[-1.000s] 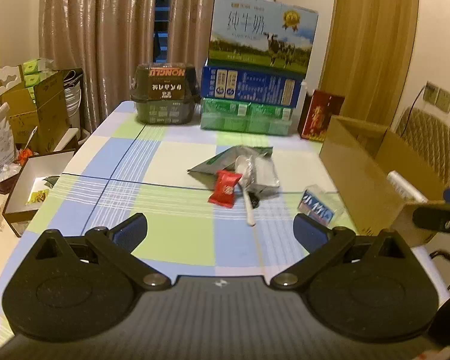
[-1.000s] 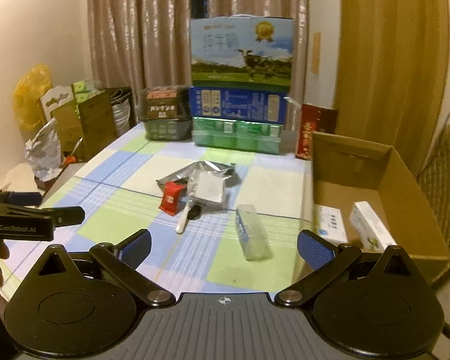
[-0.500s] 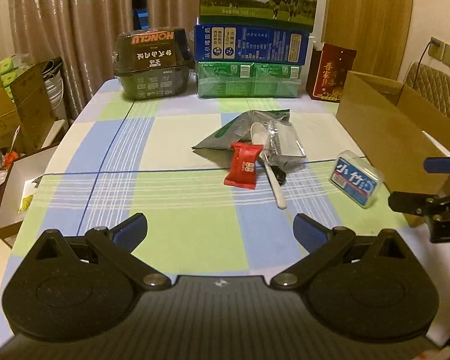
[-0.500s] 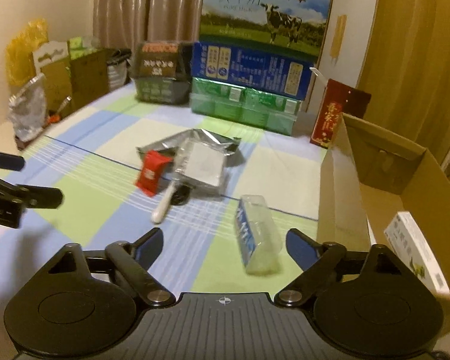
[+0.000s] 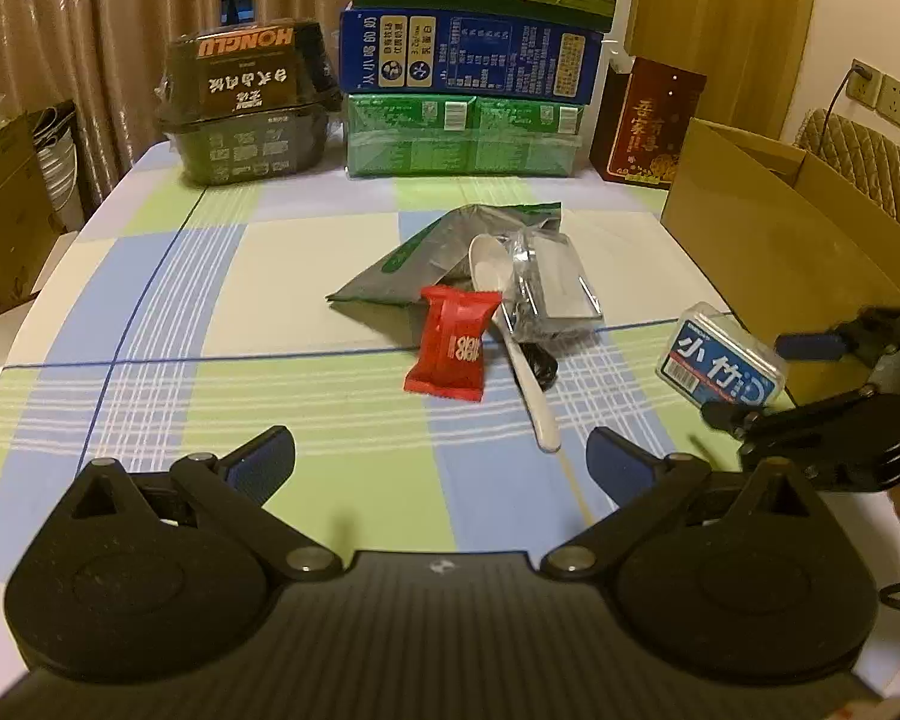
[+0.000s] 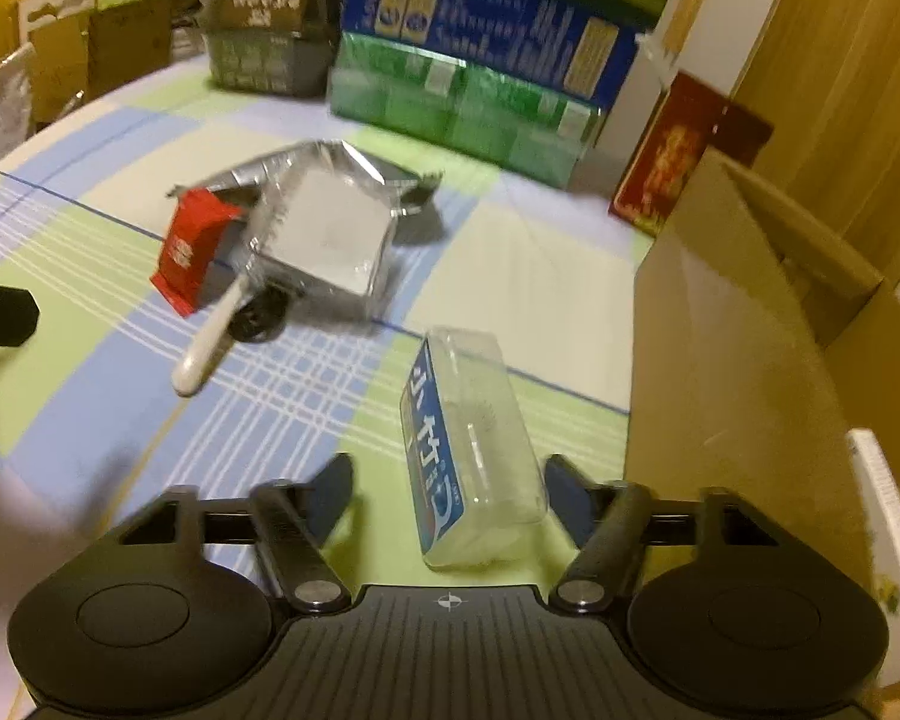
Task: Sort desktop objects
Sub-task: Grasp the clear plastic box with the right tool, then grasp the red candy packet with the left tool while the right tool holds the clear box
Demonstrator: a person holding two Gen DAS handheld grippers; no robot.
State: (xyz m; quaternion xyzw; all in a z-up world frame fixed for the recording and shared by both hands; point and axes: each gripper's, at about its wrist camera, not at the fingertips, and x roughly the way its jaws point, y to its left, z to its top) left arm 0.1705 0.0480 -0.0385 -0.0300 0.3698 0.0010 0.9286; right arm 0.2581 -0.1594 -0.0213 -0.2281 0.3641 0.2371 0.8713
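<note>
A clear plastic box with a blue label (image 6: 468,450) lies on the checked tablecloth beside the open cardboard box (image 6: 720,330). My right gripper (image 6: 448,483) straddles its near end, jaws closing, the pads not pressing on it. From the left wrist view that clear box (image 5: 720,363) sits at the right, with the right gripper (image 5: 744,378) around it. My left gripper (image 5: 441,456) hangs open and empty above the cloth, short of a red snack packet (image 5: 453,342), a white spoon (image 5: 510,330), a clear-wrapped packet (image 5: 555,285) and a green-silver pouch (image 5: 438,258).
Stacked milk cartons (image 5: 468,54), a dark noodle pack (image 5: 246,102) and a red box (image 5: 648,120) line the table's far edge. A white carton (image 6: 888,516) lies inside the cardboard box. A padded chair (image 5: 864,162) stands behind it.
Both grippers have dropped lower and moved forward over the table. The right gripper's jaws have narrowed and now flank the clear box.
</note>
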